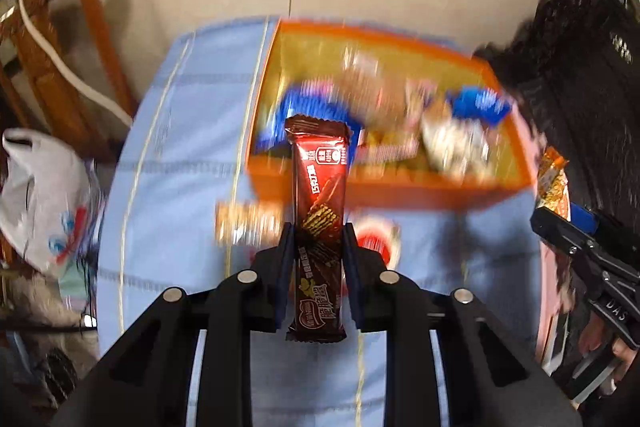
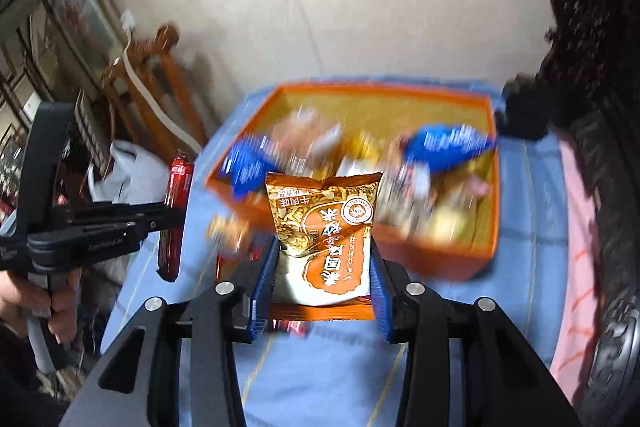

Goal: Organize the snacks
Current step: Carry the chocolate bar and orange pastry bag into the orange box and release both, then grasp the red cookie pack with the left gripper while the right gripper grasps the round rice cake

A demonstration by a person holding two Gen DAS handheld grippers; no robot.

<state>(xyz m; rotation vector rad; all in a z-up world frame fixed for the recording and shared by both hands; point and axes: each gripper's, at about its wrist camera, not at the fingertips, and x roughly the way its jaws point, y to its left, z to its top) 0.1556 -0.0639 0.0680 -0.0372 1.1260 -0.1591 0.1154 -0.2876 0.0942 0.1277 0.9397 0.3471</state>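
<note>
The left gripper is closed on a long red-brown wafer bar, and its two fingers pinch the lower half of the bar so the top half sticks out toward the orange box. The right gripper is closed on an orange and white snack bag, with its blue pads pressed on both sides of the bag. Both snacks are up in the air above the blue cloth, just in front of the box, which already has blue packs and other snacks in it. These look blurry, so I cannot tell what each one is. The bar looks light and a bit stiff, but the wafer inside could snap, so a soft pinch in the middle seems best. The bag looks light, puffy and shiny, so it may slip or squash. I think holding it low across its sides works well. A few small snacks lie on the cloth near the box.
</note>
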